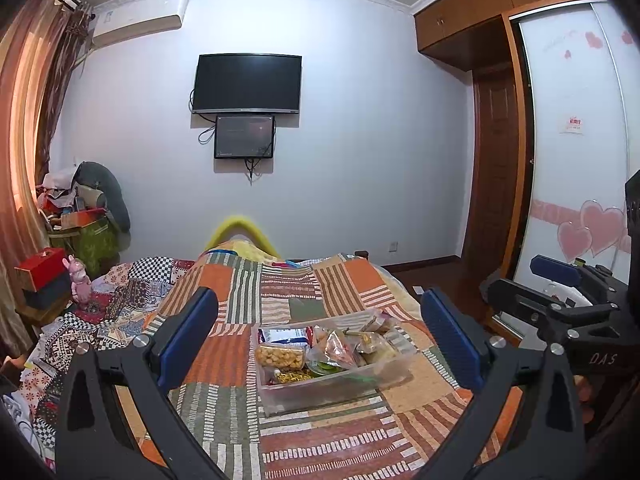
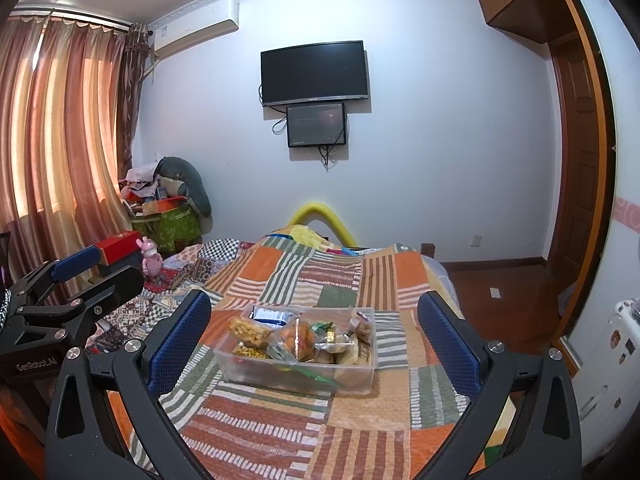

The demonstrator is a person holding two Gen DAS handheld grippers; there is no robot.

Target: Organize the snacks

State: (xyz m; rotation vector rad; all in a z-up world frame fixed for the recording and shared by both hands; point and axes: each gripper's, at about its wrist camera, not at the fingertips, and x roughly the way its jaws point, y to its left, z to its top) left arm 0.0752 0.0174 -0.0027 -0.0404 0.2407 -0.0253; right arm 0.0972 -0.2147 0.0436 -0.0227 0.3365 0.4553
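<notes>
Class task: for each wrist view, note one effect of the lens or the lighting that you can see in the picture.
Left wrist view: the fisheye bows the wardrobe door and darkens the corners; the curtain glows orange from backlight. Right wrist view: the curtain is brightly backlit, the door frame curves, and the snack box stays sharp.

Home bedroom: bed with patchwork quilt (image 2: 320,280), wall-mounted TV (image 2: 314,73) with a smaller screen (image 2: 317,125) below it, air conditioner (image 2: 196,28), curtains (image 2: 60,120), wooden wardrobe (image 1: 480,20) with sliding door, clutter pile (image 2: 168,200) in the corner.
</notes>
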